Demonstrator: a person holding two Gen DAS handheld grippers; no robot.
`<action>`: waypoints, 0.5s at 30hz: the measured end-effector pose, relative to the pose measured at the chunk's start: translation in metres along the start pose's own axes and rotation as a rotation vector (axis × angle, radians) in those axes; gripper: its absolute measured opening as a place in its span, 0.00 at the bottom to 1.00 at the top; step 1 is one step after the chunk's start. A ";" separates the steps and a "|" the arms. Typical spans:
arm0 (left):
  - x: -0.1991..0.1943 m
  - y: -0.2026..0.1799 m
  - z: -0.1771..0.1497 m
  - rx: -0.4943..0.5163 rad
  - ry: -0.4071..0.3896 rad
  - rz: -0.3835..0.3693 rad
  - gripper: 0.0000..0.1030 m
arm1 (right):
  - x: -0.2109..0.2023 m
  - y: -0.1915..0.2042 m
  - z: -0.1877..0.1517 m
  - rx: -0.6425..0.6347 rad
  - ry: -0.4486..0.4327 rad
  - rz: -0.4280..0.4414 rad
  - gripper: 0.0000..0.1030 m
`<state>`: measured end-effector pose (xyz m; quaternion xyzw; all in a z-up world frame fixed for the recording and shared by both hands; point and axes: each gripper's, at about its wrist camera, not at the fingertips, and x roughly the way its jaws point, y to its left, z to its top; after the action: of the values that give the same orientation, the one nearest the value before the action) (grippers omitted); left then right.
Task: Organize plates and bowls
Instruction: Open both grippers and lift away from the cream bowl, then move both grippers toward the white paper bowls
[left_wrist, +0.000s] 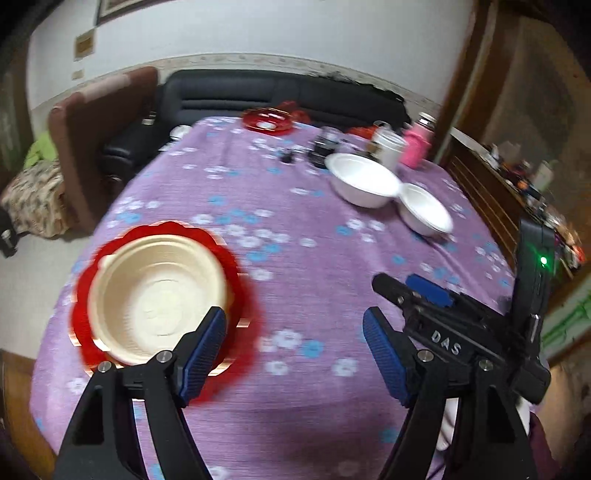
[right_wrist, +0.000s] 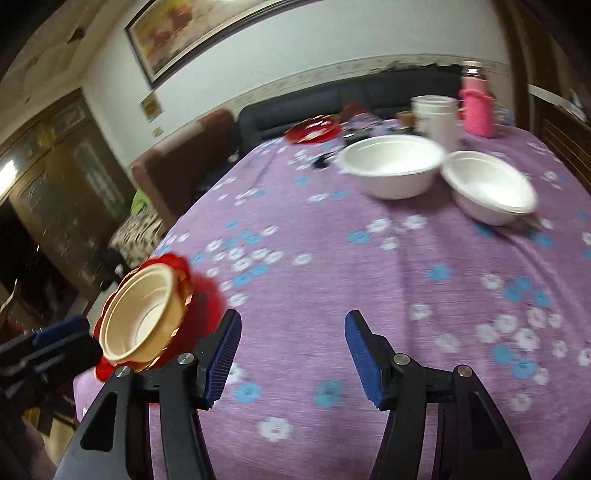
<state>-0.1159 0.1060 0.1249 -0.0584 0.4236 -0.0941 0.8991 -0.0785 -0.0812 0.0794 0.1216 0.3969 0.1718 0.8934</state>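
Observation:
A cream bowl (left_wrist: 155, 295) sits on a red scalloped plate (left_wrist: 243, 280) at the near left of the purple flowered table; both also show in the right wrist view, the bowl (right_wrist: 144, 317) on the plate (right_wrist: 207, 299). Two white bowls (left_wrist: 362, 179) (left_wrist: 426, 208) stand side by side at the far right, also in the right wrist view (right_wrist: 391, 164) (right_wrist: 487, 188). A second red plate (left_wrist: 267, 120) lies at the far edge. My left gripper (left_wrist: 295, 350) is open and empty just right of the cream bowl. My right gripper (right_wrist: 293, 354) is open and empty over bare cloth, and shows in the left wrist view (left_wrist: 406, 284).
A white cup stack (right_wrist: 436, 118), a pink bottle (right_wrist: 478, 107) and small dark items (left_wrist: 325, 146) stand at the far right of the table (left_wrist: 295, 221). A black sofa (left_wrist: 258, 92) and a brown chair (left_wrist: 99, 122) stand behind the table.

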 end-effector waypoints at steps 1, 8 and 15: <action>0.001 -0.005 0.001 0.004 0.009 -0.017 0.74 | -0.006 -0.009 0.001 0.014 -0.009 -0.009 0.61; 0.007 -0.029 0.018 -0.006 0.039 -0.071 0.74 | -0.029 -0.051 0.016 0.077 -0.055 -0.050 0.61; 0.016 -0.026 0.043 -0.039 0.038 -0.041 0.74 | -0.030 -0.076 0.046 0.139 -0.098 -0.045 0.61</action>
<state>-0.0764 0.0787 0.1450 -0.0827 0.4411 -0.1054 0.8874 -0.0473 -0.1662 0.1028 0.1824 0.3662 0.1174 0.9049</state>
